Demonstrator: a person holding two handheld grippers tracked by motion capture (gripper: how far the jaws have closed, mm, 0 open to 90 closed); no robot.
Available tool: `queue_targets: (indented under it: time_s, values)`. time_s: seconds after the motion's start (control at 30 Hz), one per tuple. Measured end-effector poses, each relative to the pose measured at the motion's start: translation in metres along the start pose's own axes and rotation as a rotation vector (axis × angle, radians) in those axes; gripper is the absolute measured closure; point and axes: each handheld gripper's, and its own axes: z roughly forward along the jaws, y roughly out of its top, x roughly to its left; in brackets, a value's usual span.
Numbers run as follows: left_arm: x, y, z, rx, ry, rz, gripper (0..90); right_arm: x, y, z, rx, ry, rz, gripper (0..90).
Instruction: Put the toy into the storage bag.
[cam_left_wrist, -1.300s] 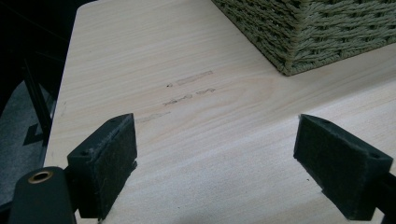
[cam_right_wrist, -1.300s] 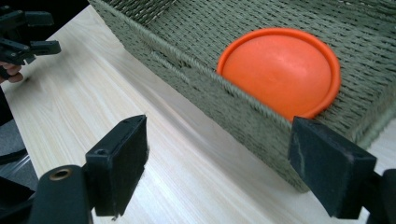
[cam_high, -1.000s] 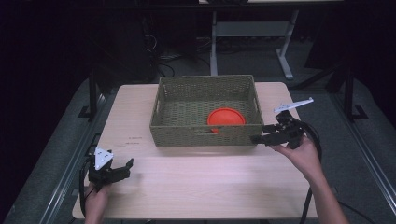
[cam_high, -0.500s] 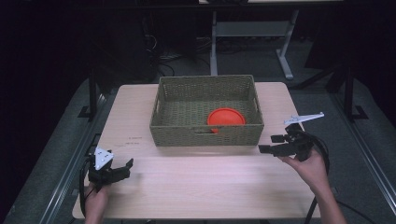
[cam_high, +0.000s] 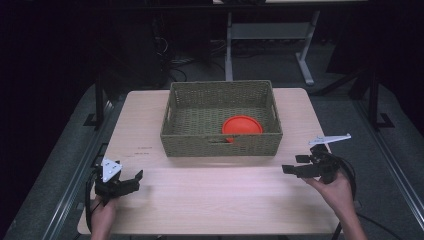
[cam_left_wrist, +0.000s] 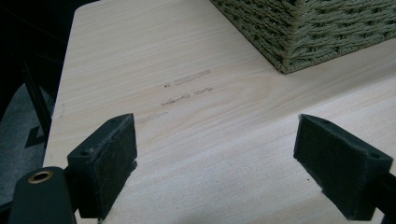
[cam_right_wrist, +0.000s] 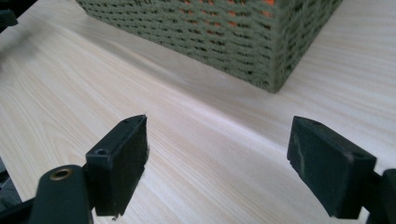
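Now right tongs (cam_high: 295, 164) wide, withdrawn from basket (cam_high: 221, 145); left tongs (cam_high: 131, 179) wide, unmoved.

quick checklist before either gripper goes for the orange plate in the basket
1. Left gripper open and holding nothing: ok.
2. Right gripper open and holding nothing: ok.
3. Orange plate in the basket, in its front right part: ok.
4. Plate lying flat or leaning on the front wall: cannot tell.
5. Table bare between grippers and basket: ok.
6. Either gripper above the basket opening: not ok, both sit low near the table's front corners.
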Motion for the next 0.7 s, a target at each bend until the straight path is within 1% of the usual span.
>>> queue_targets:
  time_s: [0.03, 0.07, 0.17, 0.2, 0.33, 0.37, 0.47, 0.5, 0.57, 0.63, 0.7]
  values:
    - [0.000, 0.000, 0.001, -0.003, -0.001, 0.000, 12.8, -0.002, -0.005, 0.000, -0.006, 0.007, 0.005, 19.6]
    - [0.000, 0.000, 0.001, -0.003, -0.001, 0.000, 12.8, -0.002, -0.005, 0.000, -0.006, 0.007, 0.005, 19.6]
    - [0.000, 0.000, 0.001, -0.005, -0.003, 0.004, 12.8, -0.006, -0.013, 0.002, -0.003, -0.007, 0.011, 19.6]
    - [0.000, 0.000, 0.001, -0.005, -0.003, 0.004, 12.8, -0.006, -0.013, 0.002, -0.003, -0.007, 0.011, 19.6]
    - [-0.001, 0.000, 0.000, -0.003, -0.002, 0.007, 12.8, -0.008, -0.022, 0.003, -0.003, -0.001, 0.021, 19.6]
    - [-0.001, 0.000, 0.000, -0.004, -0.002, 0.007, 12.8, -0.009, -0.024, 0.004, -0.002, -0.006, 0.014, 19.6]
    - [-0.001, 0.000, 0.000, -0.004, -0.001, 0.009, 12.8, -0.008, -0.027, 0.004, 0.007, -0.014, 0.013, 19.3]
    - [-0.001, 0.000, 0.001, -0.005, -0.001, 0.007, 12.8, -0.008, -0.029, 0.003, 0.006, -0.015, 0.020, 19.3]
    - [-0.001, 0.000, 0.001, -0.005, -0.001, 0.006, 12.8, -0.008, -0.032, 0.003, -0.002, -0.015, 0.021, 19.4]
    - [-0.002, 0.000, 0.000, -0.007, -0.003, 0.004, 12.8, -0.009, -0.036, 0.002, -0.016, -0.005, 0.024, 18.7]
    - [-0.002, 0.001, 0.000, -0.009, -0.003, 0.009, 12.8, -0.006, -0.040, 0.001, -0.032, -0.004, 0.024, 17.9]
